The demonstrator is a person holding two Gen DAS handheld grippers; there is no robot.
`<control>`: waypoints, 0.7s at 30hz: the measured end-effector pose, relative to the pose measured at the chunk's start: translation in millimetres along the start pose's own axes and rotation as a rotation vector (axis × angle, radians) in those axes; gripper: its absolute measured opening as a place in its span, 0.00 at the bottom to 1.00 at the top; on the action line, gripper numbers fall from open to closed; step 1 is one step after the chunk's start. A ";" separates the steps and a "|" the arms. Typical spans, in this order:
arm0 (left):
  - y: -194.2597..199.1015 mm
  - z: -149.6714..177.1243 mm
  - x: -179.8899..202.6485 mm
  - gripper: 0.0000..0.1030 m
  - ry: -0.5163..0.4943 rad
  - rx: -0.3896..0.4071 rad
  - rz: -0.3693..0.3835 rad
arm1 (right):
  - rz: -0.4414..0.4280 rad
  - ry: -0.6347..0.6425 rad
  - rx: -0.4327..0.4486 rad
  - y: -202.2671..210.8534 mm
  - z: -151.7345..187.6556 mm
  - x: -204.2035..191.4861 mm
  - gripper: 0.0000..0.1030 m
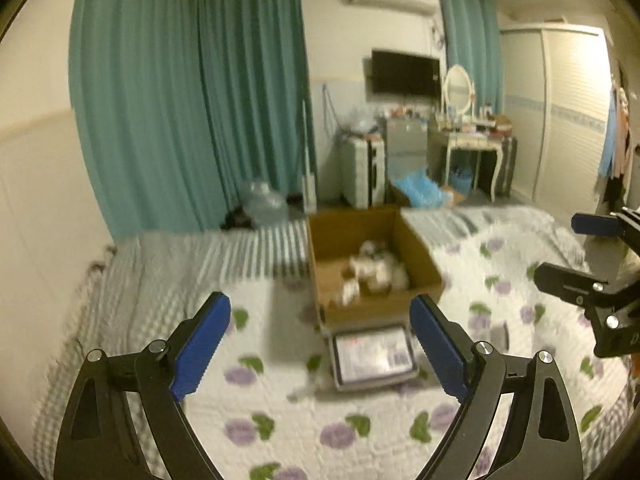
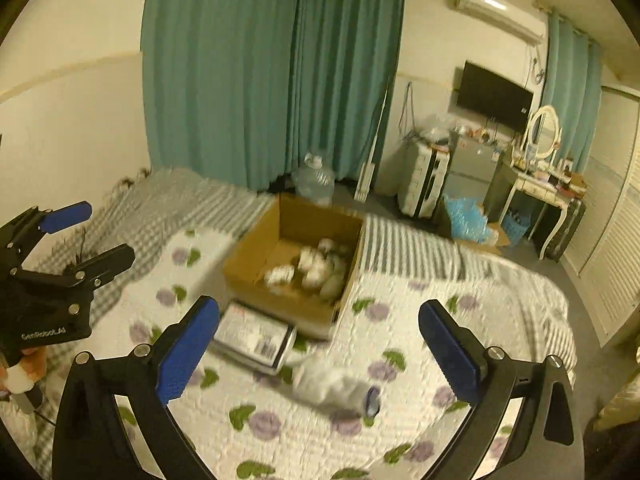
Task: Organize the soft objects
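An open cardboard box (image 1: pixel 418 256) (image 2: pixel 256 258) stands on the bed with several white rolled soft items (image 1: pixel 376 270) (image 2: pixel 318 266) inside. One more white rolled item (image 2: pixel 334 388) lies on the quilt between my right gripper's fingers, closer to me than the box. My left gripper (image 1: pixel 320 346) is open and empty above the quilt, in front of the box; it also shows in the right wrist view (image 2: pixel 100 236). My right gripper (image 2: pixel 320 350) is open and empty; it shows at the right edge of the left wrist view (image 1: pixel 560 248).
A flat labelled packet (image 1: pixel 374 354) (image 2: pixel 254 336) lies against the box's near side. The bed has a floral quilt (image 2: pixel 280 432) and a striped blanket (image 1: pixel 180 264). Teal curtains, a suitcase (image 1: pixel 362 170), a dresser (image 1: pixel 472 140) and a wardrobe stand beyond.
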State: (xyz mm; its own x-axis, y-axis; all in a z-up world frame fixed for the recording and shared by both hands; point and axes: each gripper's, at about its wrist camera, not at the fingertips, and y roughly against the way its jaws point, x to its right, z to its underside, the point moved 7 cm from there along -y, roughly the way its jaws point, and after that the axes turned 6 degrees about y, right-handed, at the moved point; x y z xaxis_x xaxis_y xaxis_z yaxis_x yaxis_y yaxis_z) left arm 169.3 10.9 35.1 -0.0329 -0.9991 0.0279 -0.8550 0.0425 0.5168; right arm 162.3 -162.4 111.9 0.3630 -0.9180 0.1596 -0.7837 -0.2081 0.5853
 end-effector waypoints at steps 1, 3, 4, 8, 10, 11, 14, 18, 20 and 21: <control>-10.3 11.2 -0.3 0.90 0.008 -0.025 -0.002 | -0.003 0.002 -0.015 -6.7 7.6 -2.2 0.98; -24.1 35.0 1.8 0.90 0.014 -0.072 -0.001 | -0.013 0.007 -0.059 -27.6 29.1 -9.1 0.98; -32.7 47.0 3.0 0.90 0.018 -0.096 -0.001 | -0.021 0.005 -0.083 -39.3 39.4 -11.7 0.98; -67.7 89.3 6.4 0.90 0.023 -0.190 -0.009 | -0.071 -0.040 -0.175 -88.8 81.0 -11.3 0.98; -83.1 104.3 10.1 0.90 0.008 -0.222 -0.016 | -0.070 -0.050 -0.219 -113.7 101.5 -9.9 0.97; -89.6 109.7 11.2 0.90 -0.001 -0.233 -0.017 | -0.067 -0.049 -0.234 -123.7 108.5 -9.3 0.97; -108.9 120.2 15.7 0.90 -0.015 -0.263 -0.020 | -0.070 -0.057 -0.295 -157.6 132.6 -7.4 0.97; -131.2 132.2 22.5 0.90 -0.005 -0.305 0.000 | -0.106 -0.085 -0.350 -192.4 156.1 -7.8 0.97; -140.1 138.5 26.9 0.90 -0.015 -0.323 0.008 | -0.116 -0.090 -0.371 -208.1 165.6 -8.8 0.98; -144.6 142.1 28.7 0.90 -0.025 -0.333 0.011 | -0.113 -0.088 -0.379 -214.0 168.9 -8.3 0.98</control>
State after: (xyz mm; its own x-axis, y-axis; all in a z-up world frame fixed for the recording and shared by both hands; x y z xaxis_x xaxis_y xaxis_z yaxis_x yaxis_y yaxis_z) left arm 218.4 -25.0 -160.4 -0.0575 -0.9982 0.0161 -0.6387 0.0492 0.7679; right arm 241.8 -167.3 -148.9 0.3785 -0.9254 0.0187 -0.4944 -0.1850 0.8493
